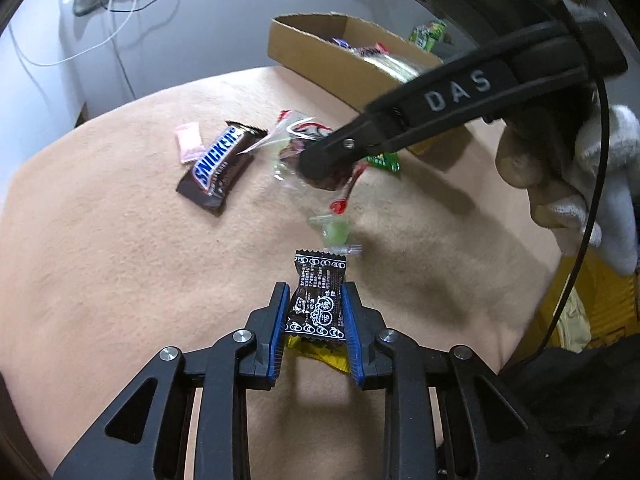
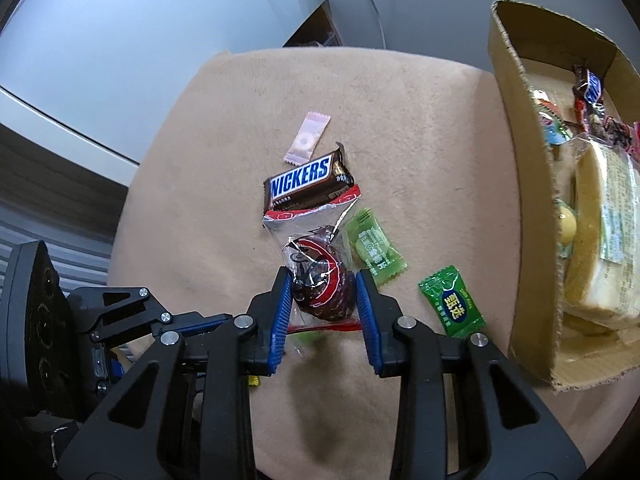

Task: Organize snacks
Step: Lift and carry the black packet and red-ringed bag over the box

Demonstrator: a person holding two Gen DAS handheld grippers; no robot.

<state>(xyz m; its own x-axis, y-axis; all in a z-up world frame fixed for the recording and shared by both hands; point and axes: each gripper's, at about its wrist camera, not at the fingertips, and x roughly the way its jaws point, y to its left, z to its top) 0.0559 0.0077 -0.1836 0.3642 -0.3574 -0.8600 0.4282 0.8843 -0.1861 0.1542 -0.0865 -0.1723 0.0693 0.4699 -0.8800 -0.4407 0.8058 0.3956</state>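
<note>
the tan cloth-covered table (image 2: 420,140) filled most of both views, and the open cardboard box (image 2: 520,216), already holding a wrapped sandwich and several sweets, stood along the right edge of the right wrist frame. scattered near the middle of the cloth were a snickers bar (image 2: 308,184), a pink candy sachet (image 2: 307,141) just above it, and two green candies (image 2: 376,250) to the lower right of the bar.

the right gripper (image 2: 323,300) was seen clamped on a clear-wrapped dark red sweet (image 2: 320,280), its blue pads pressed against both sides. the left gripper (image 1: 314,314) was clamped on a small black printed candy (image 1: 318,300) at the lower centre of the left wrist frame, with a yellow wrapper (image 1: 320,354) lying beneath it.

the step was judged to be the carrying of both held pieces to the box. it would best be done by both being lifted straight clear of the cloth first, since the clear wrapper's loose end overlapped the snickers bar and could drag it. the crinkly film was likely slippery, so pressure ought to be kept on the solid body, not the flaps. release was best made low inside the box, over a bare patch.
</note>
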